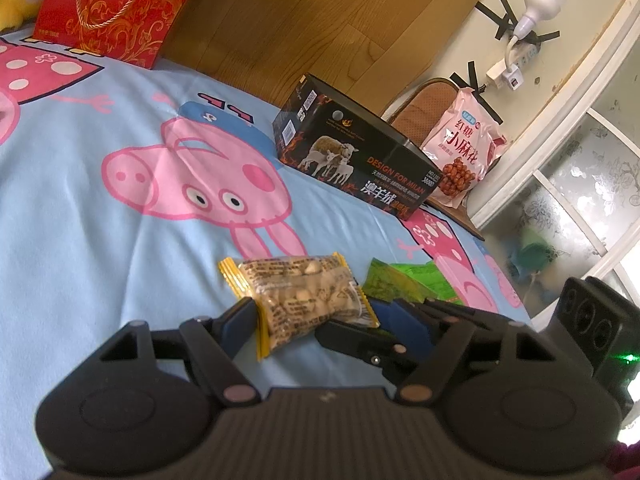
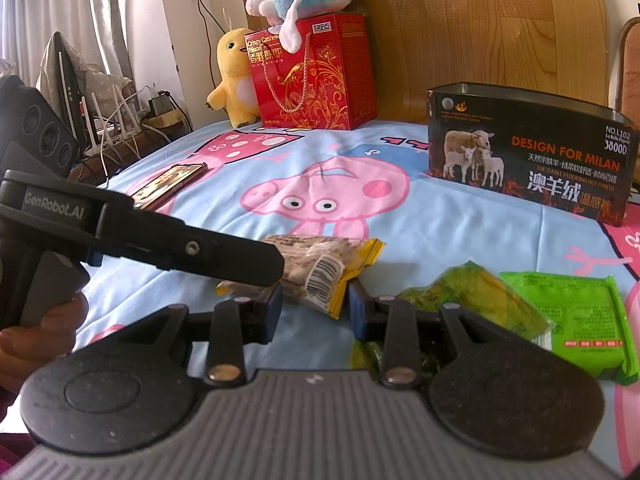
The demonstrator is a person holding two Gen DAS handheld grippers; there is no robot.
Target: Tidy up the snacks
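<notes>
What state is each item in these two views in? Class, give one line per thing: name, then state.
yellow snack packet: sealed, between the left gripper's fingers.
left gripper: closed on the yellow snack packet.
right gripper: open, holding nothing.
green snack packets: lying flat on the bedsheet.
black box: standing upright, top open.
red gift bag: upright against the headboard.
pink snack bag: sealed, propped on the chair.
phone: lying flat, screen lit.

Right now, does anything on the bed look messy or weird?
Yes. The green snack packets lie loose and overlapping on the sheet, one crumpled, not inside the open black box. The yellow-edged nut packet sits askew between the left gripper fingers. A phone also lies on the bed. Nothing looks spilled.
</notes>
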